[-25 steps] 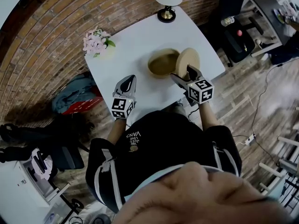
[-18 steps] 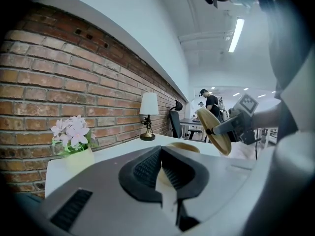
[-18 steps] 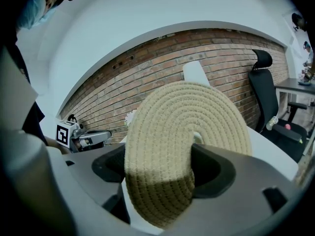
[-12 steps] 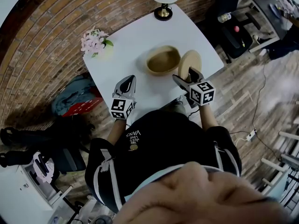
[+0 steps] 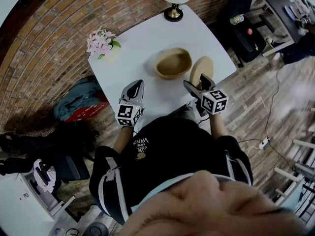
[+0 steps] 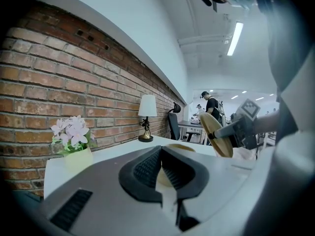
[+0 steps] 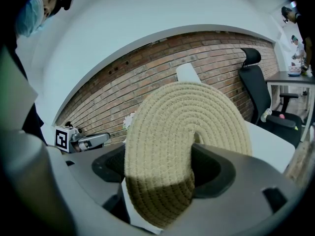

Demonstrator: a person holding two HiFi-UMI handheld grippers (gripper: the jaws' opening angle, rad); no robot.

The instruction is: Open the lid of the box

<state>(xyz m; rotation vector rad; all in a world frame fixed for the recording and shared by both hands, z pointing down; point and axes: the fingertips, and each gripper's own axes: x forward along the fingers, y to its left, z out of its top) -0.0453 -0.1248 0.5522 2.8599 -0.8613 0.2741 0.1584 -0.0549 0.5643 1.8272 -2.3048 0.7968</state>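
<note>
Right fingers (image 7: 212, 173): pinched round woven straw lid (image 5: 201, 71), right of tan woven box (image 5: 172, 63), uncovering it.
Left fingers (image 6: 146, 170): pressed together, idle.

Your head view is evenly lit and sharp in the middle, and the white square table (image 5: 147, 43) is its brightest area. The wide lens bends the red brick wall (image 5: 54, 33) into a curve. In your left gripper view a long ceiling strip lamp (image 6: 235, 37) glares at the upper right, and the borders are dark and soft. In your right gripper view the lower part of the round woven straw-coloured lid (image 7: 187, 122) lies in shadow.
</note>
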